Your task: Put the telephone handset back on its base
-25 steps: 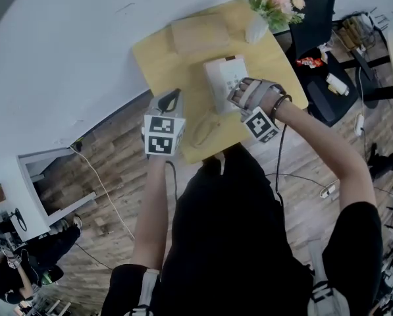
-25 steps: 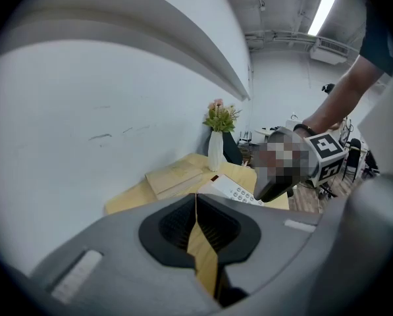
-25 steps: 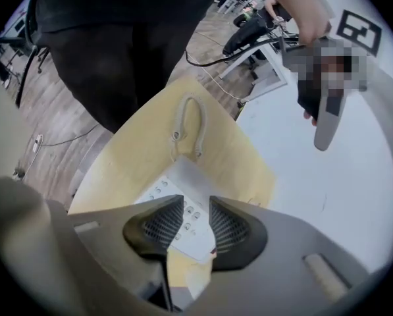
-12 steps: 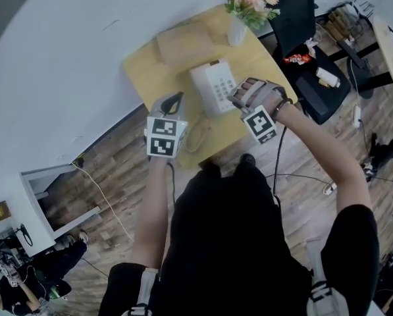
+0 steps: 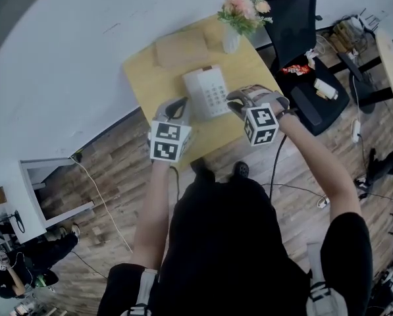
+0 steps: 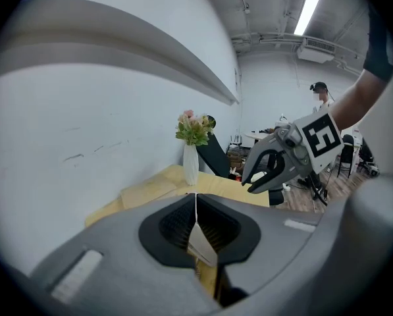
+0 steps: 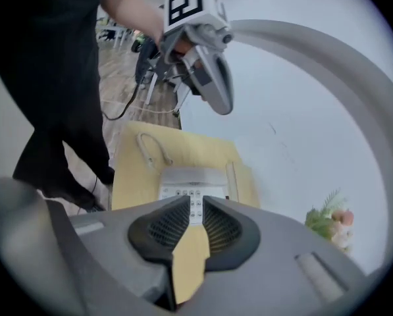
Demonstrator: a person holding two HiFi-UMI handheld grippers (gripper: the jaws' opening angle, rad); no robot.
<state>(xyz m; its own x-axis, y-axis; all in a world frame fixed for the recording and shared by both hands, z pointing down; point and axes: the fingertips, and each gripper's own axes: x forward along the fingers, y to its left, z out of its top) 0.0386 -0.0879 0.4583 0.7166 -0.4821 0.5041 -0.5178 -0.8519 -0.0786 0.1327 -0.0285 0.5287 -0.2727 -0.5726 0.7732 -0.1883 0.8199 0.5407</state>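
The white telephone base (image 5: 208, 92) with its keypad (image 7: 193, 180) sits in the middle of the yellow table (image 5: 143, 78). A pale looped cord (image 7: 153, 151) lies near the table's front edge. I cannot make out the handset itself. My left gripper (image 5: 178, 104) hovers just left of the base, jaws shut and empty (image 6: 196, 199). My right gripper (image 5: 237, 101) hangs at the base's right side, above the table. Its jaws stand a narrow gap apart and are closing, with nothing between them (image 7: 195, 206).
A white vase of pink flowers (image 5: 239, 15) stands at the table's far right corner. A flat tan box (image 5: 181, 48) lies against the wall behind the phone. A black office chair (image 5: 295, 25) stands right of the table, and cables trail on the wooden floor.
The right gripper has drawn back slightly from the phone's right side and its jaws have narrowed. The left gripper stays left of the base. The head view has shifted.
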